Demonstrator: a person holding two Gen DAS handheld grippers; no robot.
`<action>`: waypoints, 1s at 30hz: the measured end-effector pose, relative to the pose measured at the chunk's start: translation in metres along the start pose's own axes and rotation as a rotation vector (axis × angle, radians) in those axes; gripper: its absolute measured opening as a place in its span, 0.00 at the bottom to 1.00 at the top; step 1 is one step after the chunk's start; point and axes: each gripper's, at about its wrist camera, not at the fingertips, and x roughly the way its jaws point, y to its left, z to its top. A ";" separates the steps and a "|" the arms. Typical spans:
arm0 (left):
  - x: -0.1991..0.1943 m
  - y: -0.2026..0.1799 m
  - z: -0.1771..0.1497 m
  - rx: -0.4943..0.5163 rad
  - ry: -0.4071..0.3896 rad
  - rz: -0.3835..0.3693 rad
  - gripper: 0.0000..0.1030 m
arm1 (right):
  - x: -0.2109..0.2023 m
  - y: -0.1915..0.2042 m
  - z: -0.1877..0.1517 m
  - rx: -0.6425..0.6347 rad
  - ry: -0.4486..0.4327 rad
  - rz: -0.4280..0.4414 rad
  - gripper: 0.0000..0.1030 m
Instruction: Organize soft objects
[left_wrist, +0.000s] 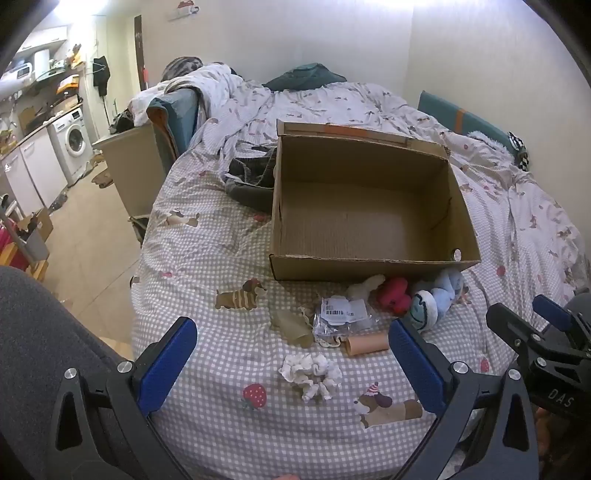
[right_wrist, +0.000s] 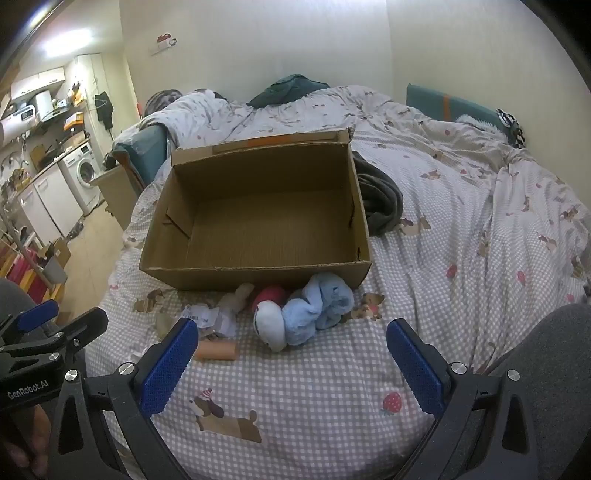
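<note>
Cardboard box (right_wrist: 255, 221) lies long-axis sideways; left gripper (left_wrist: 291, 363) and right gripper (right_wrist: 291, 363) gape, unladen.

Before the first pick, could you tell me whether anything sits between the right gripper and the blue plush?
Nothing visible does: the open right gripper faces the blue plush across bare bedsheet.

- The left wrist camera is looking forward between the left gripper (left_wrist: 291, 363)'s two blue fingers, down over the near edge of the bed (left_wrist: 207, 236), with the cardboard box (left_wrist: 369, 206) ahead and slightly right.
- The right wrist camera is looking forward between the right gripper (right_wrist: 291, 363)'s fingers, from just beside, with the box (right_wrist: 258, 214) ahead and slightly left.
- Both views are sharing the box, the soft items in front of it, and each other's gripper at the frame edge.
</note>
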 end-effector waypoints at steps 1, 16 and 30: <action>0.000 0.000 0.000 0.000 0.000 0.000 1.00 | 0.000 0.000 0.000 0.000 0.000 0.000 1.00; 0.008 0.004 -0.004 0.003 0.005 0.005 1.00 | 0.000 0.000 0.000 -0.001 0.000 0.000 1.00; 0.008 0.006 -0.007 0.004 0.007 0.006 1.00 | 0.000 0.000 0.000 0.002 0.002 -0.001 1.00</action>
